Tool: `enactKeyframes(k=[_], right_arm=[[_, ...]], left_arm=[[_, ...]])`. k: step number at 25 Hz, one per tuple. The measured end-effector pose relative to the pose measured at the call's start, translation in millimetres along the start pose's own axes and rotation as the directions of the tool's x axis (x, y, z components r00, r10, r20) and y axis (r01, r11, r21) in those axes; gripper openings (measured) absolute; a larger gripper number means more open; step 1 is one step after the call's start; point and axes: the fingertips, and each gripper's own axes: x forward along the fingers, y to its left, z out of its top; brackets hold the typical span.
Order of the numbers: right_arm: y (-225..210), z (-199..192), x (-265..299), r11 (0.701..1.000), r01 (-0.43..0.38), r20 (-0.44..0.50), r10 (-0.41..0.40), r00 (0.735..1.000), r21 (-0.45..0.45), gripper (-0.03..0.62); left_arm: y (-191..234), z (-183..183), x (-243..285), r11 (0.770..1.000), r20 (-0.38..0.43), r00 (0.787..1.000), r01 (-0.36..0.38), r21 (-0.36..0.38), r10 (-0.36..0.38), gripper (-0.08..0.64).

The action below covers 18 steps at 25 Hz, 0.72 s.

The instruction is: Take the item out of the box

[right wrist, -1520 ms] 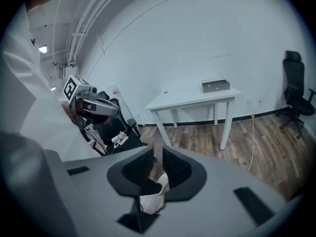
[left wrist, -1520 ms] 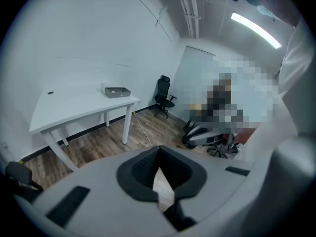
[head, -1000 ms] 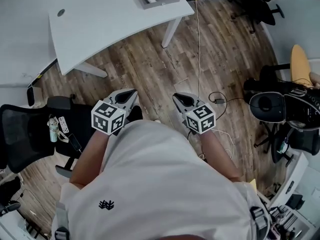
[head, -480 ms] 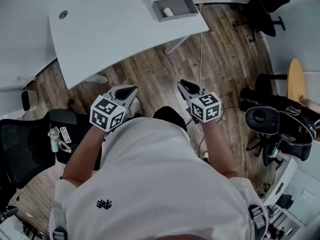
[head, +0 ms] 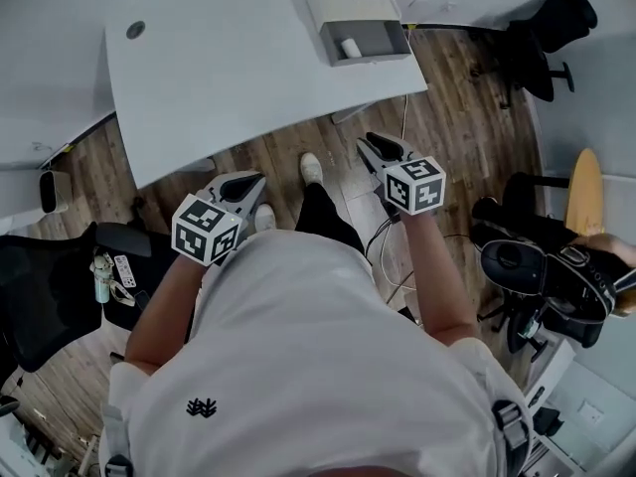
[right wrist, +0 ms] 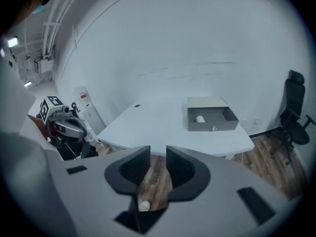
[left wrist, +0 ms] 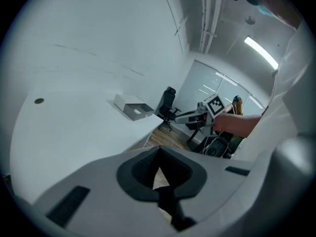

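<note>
Well ahead of right tool [right wrist: 158, 157], item [right wrist: 200, 118] in box [right wrist: 212, 127].

Right gripper [right wrist: 157, 157]: jaws apart, just been opening, nothing between them, only wood floor [right wrist: 153, 181] in the gap. Grey box [right wrist: 212, 116] stands open on the white desk [right wrist: 158, 127], well ahead of the gripper. White item [right wrist: 200, 118] lies in the box's left part. Black chair [right wrist: 294, 115] right of box, off the desk. Left gripper [right wrist: 81, 131] well left of box.
</note>
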Motion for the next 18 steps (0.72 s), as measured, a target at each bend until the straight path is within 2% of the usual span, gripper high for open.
enactKeyframes(k=[5,12,18], right_arm=[[-36,35,34,0.999,-0.028,-0.021,0.027,0.999,-0.046,0.130],[-92,90,80,0.992,-0.084,-0.060,0.079,0.995,-0.089,0.140],[-114,106,122,0.985,-0.130,-0.116,0.116,0.986,-0.116,0.160]], left_arm=[[22,20,6,0.996,0.028,0.997,-0.077,-0.034,0.078,0.006],[49,76,27,0.982,0.075,0.980,-0.180,-0.053,0.183,0.006],[63,93,31,0.962,0.092,0.959,-0.261,-0.076,0.267,0.006]])
